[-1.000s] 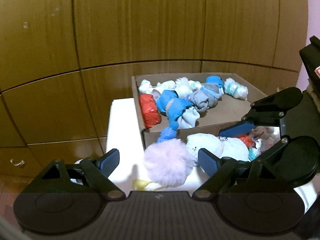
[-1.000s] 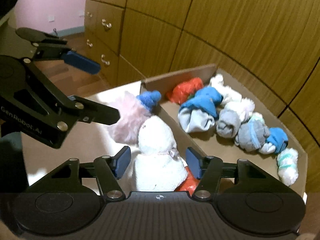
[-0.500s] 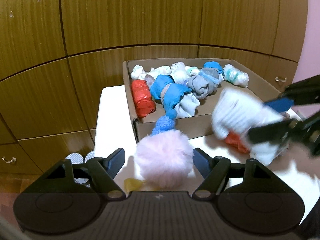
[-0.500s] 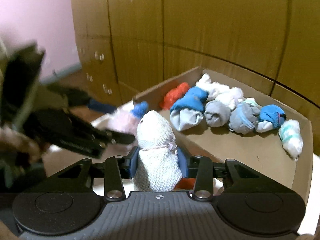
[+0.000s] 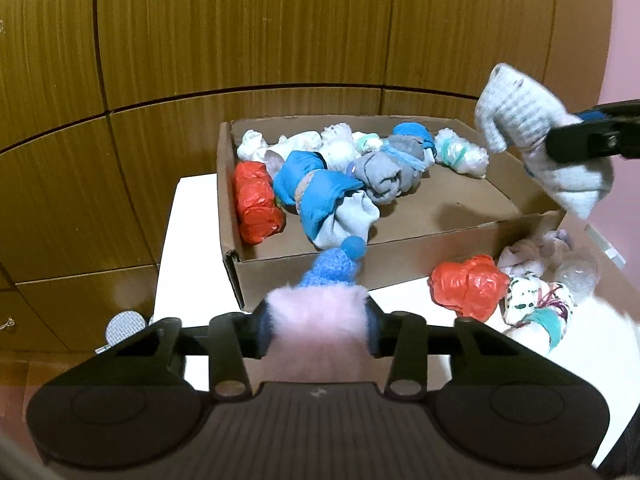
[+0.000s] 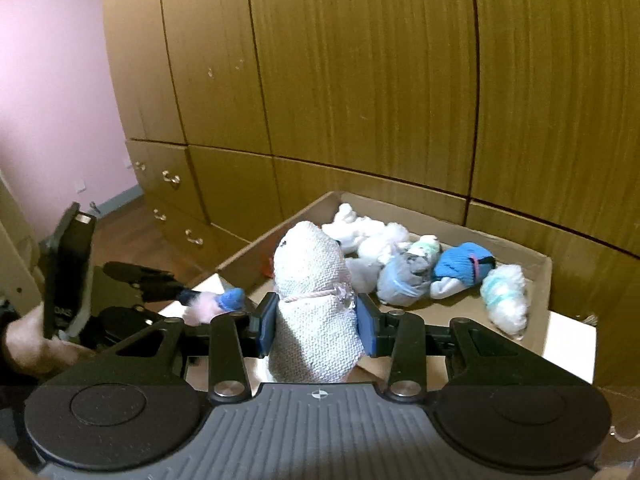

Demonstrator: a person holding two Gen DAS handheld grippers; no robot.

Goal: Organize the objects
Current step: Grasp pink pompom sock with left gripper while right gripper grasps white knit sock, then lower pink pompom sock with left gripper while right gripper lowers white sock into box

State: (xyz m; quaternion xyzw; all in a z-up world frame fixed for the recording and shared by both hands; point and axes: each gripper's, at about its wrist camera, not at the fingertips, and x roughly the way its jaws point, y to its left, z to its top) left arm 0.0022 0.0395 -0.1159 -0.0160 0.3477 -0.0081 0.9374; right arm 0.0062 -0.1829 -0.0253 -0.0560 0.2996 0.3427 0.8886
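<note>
Left tool [image 5: 318,330]: jaws closed on a pink fluffy bundle [image 5: 318,322] topped with a blue knitted cap [image 5: 334,266], held above the near edge of the white counter [image 5: 188,248], just in front of the cardboard box [image 5: 400,258]. Right tool [image 6: 316,330]: jaws clamped on a white knitted sock bundle [image 6: 312,300] tied round with a thin cord; in the left wrist view the same bundle hangs in the air over the right corner of the box, clear of its contents. Cardboard box: shallow, open-topped, standing on the counter against the wooden cabinet [image 5: 280,40]. Contents, rolled bundles massed at the back and left: one red bundle [image 5: 256,202] against the left wall; a blue-and-pale sock roll [image 5: 326,204] beside it; a grey roll with a blue band [image 5: 390,170]; a blue roll [image 6: 460,266]; several white fluffy rolls [image 5: 304,144] along the back wall; a white-and-mint roll [image 5: 460,152] towards the right. The front right part of the box floor is bare cardboard. Loose on the counter, right of the box front: a second red bundle [image 5: 468,288], touching a heap of pale and patterned pieces [image 5: 536,292], individual items not separable. Surroundings: pink wall [image 6: 52,80], cabinet drawers with metal handles [image 6: 172,178] at left in the right wrist view.
</note>
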